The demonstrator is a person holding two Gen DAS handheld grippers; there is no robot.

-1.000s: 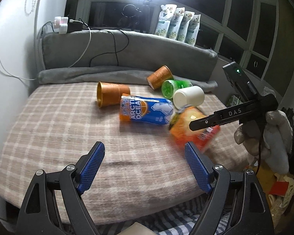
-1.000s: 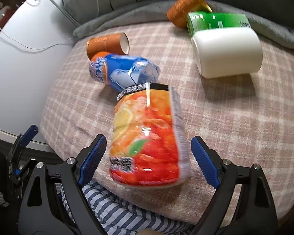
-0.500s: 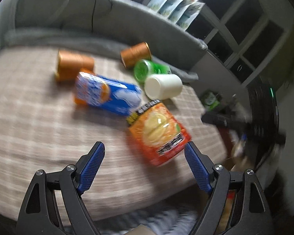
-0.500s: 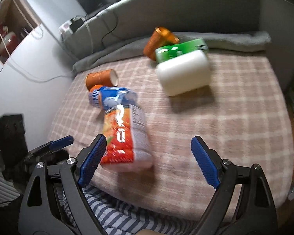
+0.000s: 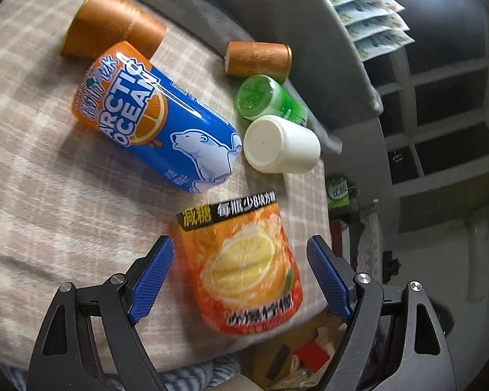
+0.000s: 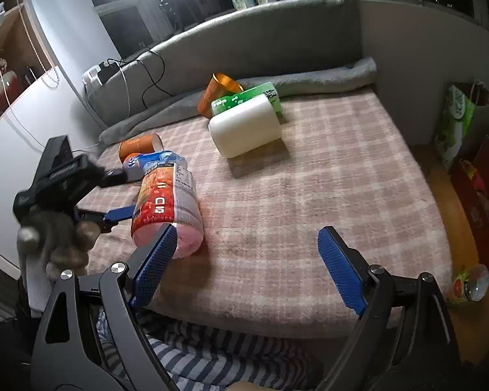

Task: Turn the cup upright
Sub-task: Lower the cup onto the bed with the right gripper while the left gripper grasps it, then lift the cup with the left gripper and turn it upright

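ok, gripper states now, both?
Left gripper: open, fingers either side of the orange cup, not clamped.
Right gripper: open, holding nothing.

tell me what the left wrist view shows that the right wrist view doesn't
Only the left wrist view: the polar bear and ARCTIC OCEAN lettering on the blue and orange cup, the lemon picture on the orange fruit-print cup, and the open left hand-held gripper straddling that cup.

Only the right wrist view: the open right hand-held gripper with nothing between its fingers, and a small jar on the wooden floor.

Both: the white plastic cup, green cup and two copper-coloured cups, all on their sides on the checked blanket.
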